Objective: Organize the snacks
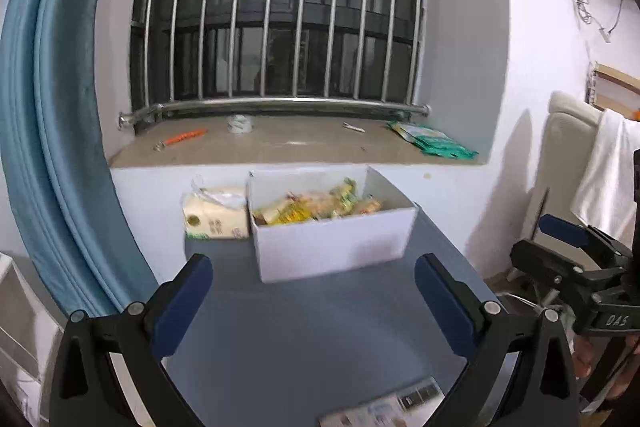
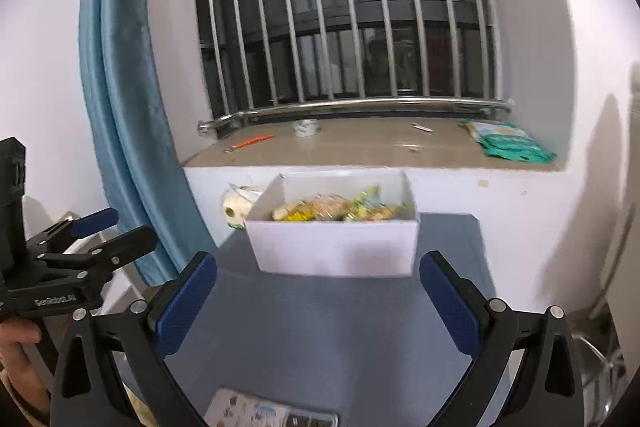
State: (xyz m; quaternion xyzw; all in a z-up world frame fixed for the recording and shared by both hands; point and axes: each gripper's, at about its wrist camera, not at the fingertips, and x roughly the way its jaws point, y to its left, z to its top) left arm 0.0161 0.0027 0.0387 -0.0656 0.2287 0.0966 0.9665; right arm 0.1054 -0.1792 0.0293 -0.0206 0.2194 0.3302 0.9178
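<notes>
In the left wrist view, the left tongs (image 1: 314, 301) gape wide and empty low in the frame, aimed at the white box (image 1: 332, 243) in the centre of the tabletop (image 1: 320, 339), probably lined up for a reach. The snacks (image 1: 316, 209) lie heaped inside it (a tissue pack (image 1: 214, 215) sits just beside, to its left). In the right wrist view, the right tongs (image 2: 318, 301) are likewise spread and empty, facing the same box mid-frame; a printed packet (image 2: 272, 411) lies at the bottom edge, seemingly awaiting sorting.
</notes>
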